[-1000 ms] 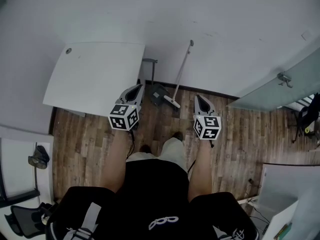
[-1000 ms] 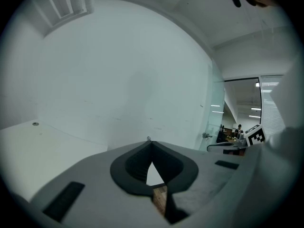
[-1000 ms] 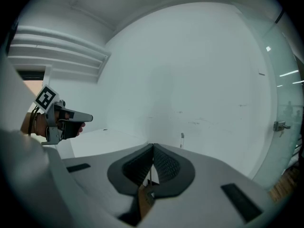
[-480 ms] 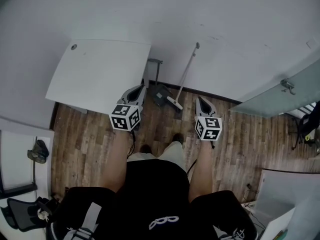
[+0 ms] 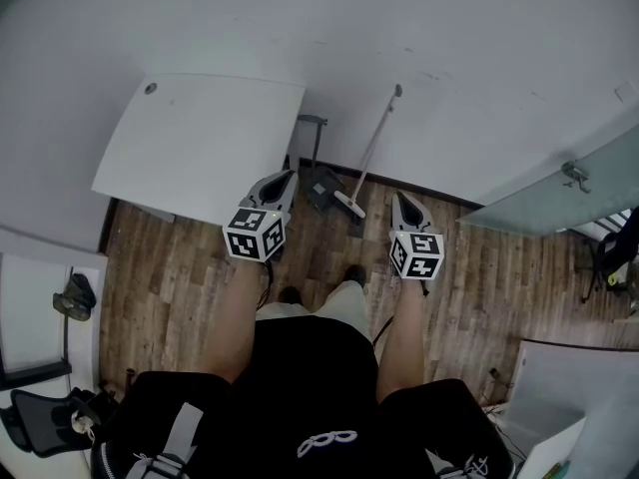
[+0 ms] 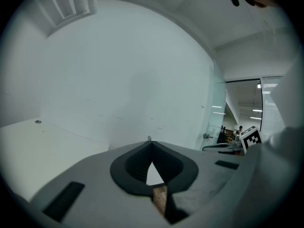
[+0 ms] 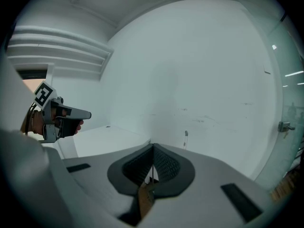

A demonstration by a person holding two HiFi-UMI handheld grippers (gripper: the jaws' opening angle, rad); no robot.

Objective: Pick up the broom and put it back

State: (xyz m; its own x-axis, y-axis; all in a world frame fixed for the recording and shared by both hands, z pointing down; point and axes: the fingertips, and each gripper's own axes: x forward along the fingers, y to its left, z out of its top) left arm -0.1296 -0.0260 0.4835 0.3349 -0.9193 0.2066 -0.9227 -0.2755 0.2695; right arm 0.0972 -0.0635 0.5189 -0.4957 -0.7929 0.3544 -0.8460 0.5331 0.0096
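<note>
The broom [image 5: 371,150] leans on the white wall, its long pale handle slanting up to the right and its head [image 5: 348,205] on the wood floor. The top of that handle [image 7: 185,133] also shows in the right gripper view. My left gripper [image 5: 289,175] is shut and empty, to the left of the broom head. My right gripper [image 5: 396,197] is shut too, just right of the head and apart from it. In each gripper view the jaws [image 6: 151,142] [image 7: 153,146] meet at the tips with nothing between them.
A dark dustpan [image 5: 319,188] with an upright handle stands beside the broom head against the wall. A white table [image 5: 200,138] fills the left. A glass door [image 5: 559,193] with a handle stands at the right. The person's legs and shoes are below the grippers.
The head view has shifted slightly, so the table and broom sit a little further right. Both grippers stay shut and almost where they were.
</note>
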